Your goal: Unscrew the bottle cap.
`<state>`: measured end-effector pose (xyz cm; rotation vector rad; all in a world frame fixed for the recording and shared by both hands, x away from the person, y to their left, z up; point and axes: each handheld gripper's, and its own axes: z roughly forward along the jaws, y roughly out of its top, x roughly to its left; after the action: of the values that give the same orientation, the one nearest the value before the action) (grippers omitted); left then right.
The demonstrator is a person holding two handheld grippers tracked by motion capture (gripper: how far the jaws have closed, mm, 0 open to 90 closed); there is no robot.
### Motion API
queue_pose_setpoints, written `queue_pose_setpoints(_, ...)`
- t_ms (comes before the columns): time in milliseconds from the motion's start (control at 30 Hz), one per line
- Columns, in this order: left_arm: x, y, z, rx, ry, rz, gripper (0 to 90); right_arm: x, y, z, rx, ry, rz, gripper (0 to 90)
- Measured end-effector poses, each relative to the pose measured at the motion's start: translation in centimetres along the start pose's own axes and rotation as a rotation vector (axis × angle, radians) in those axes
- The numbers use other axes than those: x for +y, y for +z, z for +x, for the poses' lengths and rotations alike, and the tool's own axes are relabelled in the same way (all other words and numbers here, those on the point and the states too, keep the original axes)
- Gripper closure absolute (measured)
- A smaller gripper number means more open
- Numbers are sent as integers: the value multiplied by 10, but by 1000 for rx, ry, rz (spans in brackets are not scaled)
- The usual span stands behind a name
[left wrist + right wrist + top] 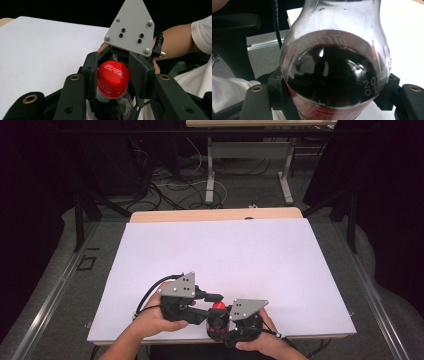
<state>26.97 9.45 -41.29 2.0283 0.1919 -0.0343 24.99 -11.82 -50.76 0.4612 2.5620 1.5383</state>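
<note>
A clear bottle of dark cola (218, 324) with a red cap (218, 306) stands upright near the front edge of the white table top (225, 255). My right gripper (222, 326) is shut on the bottle's body; its pads press both sides of the rounded shoulder (332, 75). My left gripper (212, 304) reaches in from the left at cap height. In the left gripper view its pads sit against both sides of the red cap (113, 77). The right gripper's grey plate (130, 27) faces that camera just behind the cap.
A wooden table edge (215, 214) shows beyond the white sheet. Behind it are table legs and cables on the floor (210, 185). A metal rail (50, 295) runs along the left side. The person's forearms come in at the bottom.
</note>
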Motion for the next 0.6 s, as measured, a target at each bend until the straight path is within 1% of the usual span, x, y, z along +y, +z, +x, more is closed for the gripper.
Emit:
queue_pose_setpoints(33,0,0,0,3,-6,-8,615,0,0,0,0,0,0,290)
queue_pose_setpoints(67,0,1,-1,26,-19,-13,617,0,-1,-1,8,4,4,291)
queue_pose_setpoints(100,0,2,-2,49,-17,-5,617,0,-1,-1,-4,9,6,291)
queue_pose_setpoints(133,0,3,-4,78,-26,-4,618,0,0,-2,-18,13,0,291)
queue_pose_setpoints(167,0,3,-4,78,-26,-4,619,0,0,-2,-27,21,3,291)
queue_pose_setpoints(200,0,5,-7,111,-32,-5,619,0,0,-3,-39,25,7,291)
queue_pose_setpoints(233,2,9,-13,187,-50,-5,619,-1,0,-4,-47,37,15,291)
queue_pose_setpoints(267,2,11,-16,233,-55,-5,619,-1,0,-5,-60,46,8,291)
queue_pose_setpoints(300,2,11,-16,233,-55,-5,619,-1,0,-6,-81,55,8,291)
queue_pose_setpoints(333,3,14,-20,280,-69,-10,619,-1,0,-6,-81,55,8,291)
queue_pose_setpoints(367,3,17,-24,316,-90,-14,619,-1,0,-8,-103,72,11,291)
queue_pose_setpoints(400,4,23,-30,394,-129,-27,619,-1,0,-8,-109,82,13,291)
queue_pose_setpoints(433,4,26,-33,432,-145,-31,619,-1,0,-8,-120,90,16,291)
queue_pose_setpoints(467,4,26,-33,432,-145,-31,619,-2,0,-9,-132,91,26,291)
queue_pose_setpoints(533,4,30,-39,484,-161,-27,619,-2,0,-9,-129,88,29,291)
queue_pose_setpoints(600,4,32,-41,507,-171,-32,616,-2,0,-9,-127,98,37,290)
